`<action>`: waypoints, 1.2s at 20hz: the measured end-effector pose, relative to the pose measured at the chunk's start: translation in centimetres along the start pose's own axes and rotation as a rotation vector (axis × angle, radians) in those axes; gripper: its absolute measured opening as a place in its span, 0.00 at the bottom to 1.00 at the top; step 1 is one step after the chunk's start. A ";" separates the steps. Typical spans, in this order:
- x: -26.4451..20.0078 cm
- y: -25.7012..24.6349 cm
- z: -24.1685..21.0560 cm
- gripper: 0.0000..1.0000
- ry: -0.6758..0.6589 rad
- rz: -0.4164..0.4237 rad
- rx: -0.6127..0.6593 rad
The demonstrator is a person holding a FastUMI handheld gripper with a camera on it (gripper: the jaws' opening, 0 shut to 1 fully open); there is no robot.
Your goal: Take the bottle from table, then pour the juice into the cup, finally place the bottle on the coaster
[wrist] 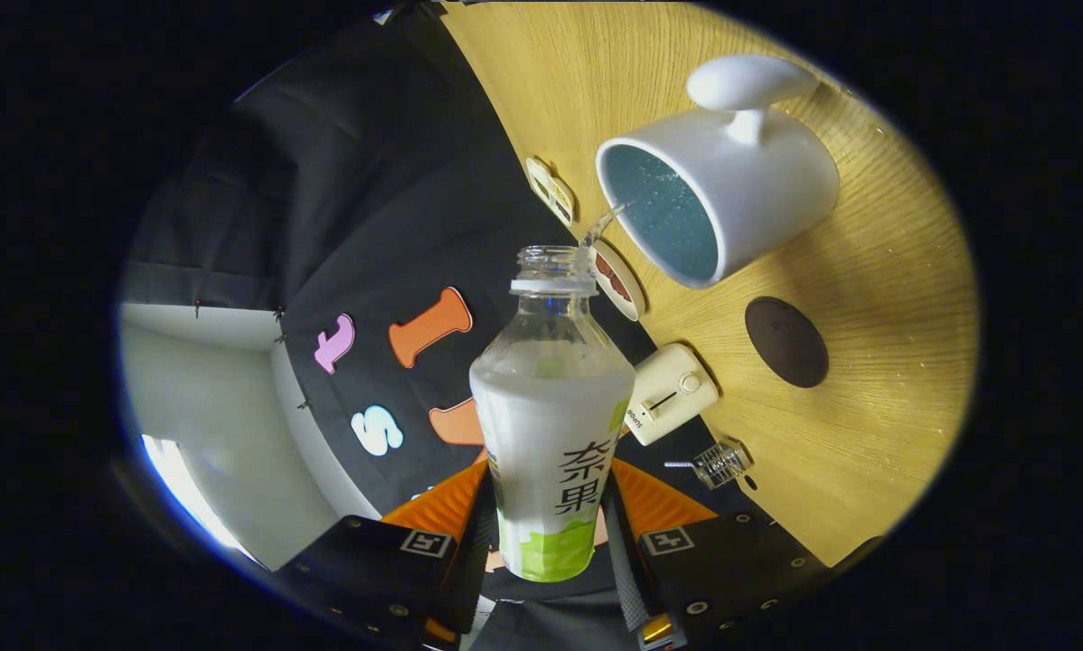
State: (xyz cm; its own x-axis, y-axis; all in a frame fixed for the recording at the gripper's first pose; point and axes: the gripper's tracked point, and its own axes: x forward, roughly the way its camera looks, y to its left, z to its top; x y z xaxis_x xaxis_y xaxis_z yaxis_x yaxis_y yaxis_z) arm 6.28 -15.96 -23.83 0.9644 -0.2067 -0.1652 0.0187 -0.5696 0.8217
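1. While the gripper (546, 542) is rolled far over, so that the table (885, 362) stands like a wall beside the fingers, its two fingers are clamped on the lower body of the bottle (550, 425), one on each side of the label.
2. The bottle sits between the fingers with its open neck pointing ahead, and a thin stream leaves the lip and arcs to the rim of the cup (718, 194), which lies just beyond the neck.
3. To pour well, I judge the tilt should be kept steady and the lip held close over the cup's mouth; the stream enters right at the near rim, so a small slip could send juice onto the table.
4. The grip should not loosen: the bottle is smooth and seems mostly full.
5. The coaster (786, 342), a dark disc, lies on the table beside the cup and apart from it; it is the bottle's final spot, not yet used.
6. A cream switch box (673, 393) and a small clear cap-like piece (720, 463) lie near the table's edge.
7. Hard to tell: the juice level in the cup, since its blue inside shows no clear surface.
8. The contact of the pads with the bottle is partly hidden by the bottle itself.
9. Small round tags at the table's edge behind the neck are too small to make out.
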 end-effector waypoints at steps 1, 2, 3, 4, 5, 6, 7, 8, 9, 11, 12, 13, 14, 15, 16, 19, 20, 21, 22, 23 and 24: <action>0.1 0.1 0.0 0.62 0.000 0.006 0.011; -0.1 0.1 -0.1 0.61 0.001 0.010 0.023; -0.1 0.3 0.0 0.62 -0.002 0.018 0.033; -0.2 0.3 0.2 0.62 -0.004 0.022 0.040; -0.2 0.3 0.2 0.62 -0.007 0.025 0.044; -0.2 0.3 0.2 0.62 -0.007 0.028 0.048; -0.3 0.4 0.2 0.62 -0.008 0.032 0.055; -0.2 0.3 0.1 0.62 -0.005 0.036 0.061; -0.1 0.4 0.1 0.62 -0.007 0.040 0.067; -0.1 0.4 0.1 0.62 -0.004 0.047 0.073; -0.1 0.4 0.1 0.62 -0.004 0.049 0.076; -0.1 0.5 0.1 0.62 -0.004 0.052 0.082; 0.0 0.5 0.1 0.62 -0.006 0.054 0.086; 0.0 0.5 0.1 0.61 -0.005 0.058 0.089; 0.0 0.4 0.1 0.61 -0.005 0.057 0.093; -0.1 0.6 0.1 0.62 -0.006 0.068 0.114; 0.1 0.6 0.0 0.62 -0.005 0.070 0.116; 0.2 0.8 0.0 0.62 -0.004 0.074 0.119; 0.3 0.8 0.0 0.62 -0.004 0.077 0.122; 0.3 0.8 -0.1 0.62 -0.002 0.080 0.124; 0.3 0.8 0.0 0.62 -0.004 0.081 0.126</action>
State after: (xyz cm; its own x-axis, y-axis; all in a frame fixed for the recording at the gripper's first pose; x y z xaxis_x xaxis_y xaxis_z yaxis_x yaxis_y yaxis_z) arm 6.64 -16.47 -23.24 0.9602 -0.2594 -0.1038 -0.0928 -0.6465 0.7572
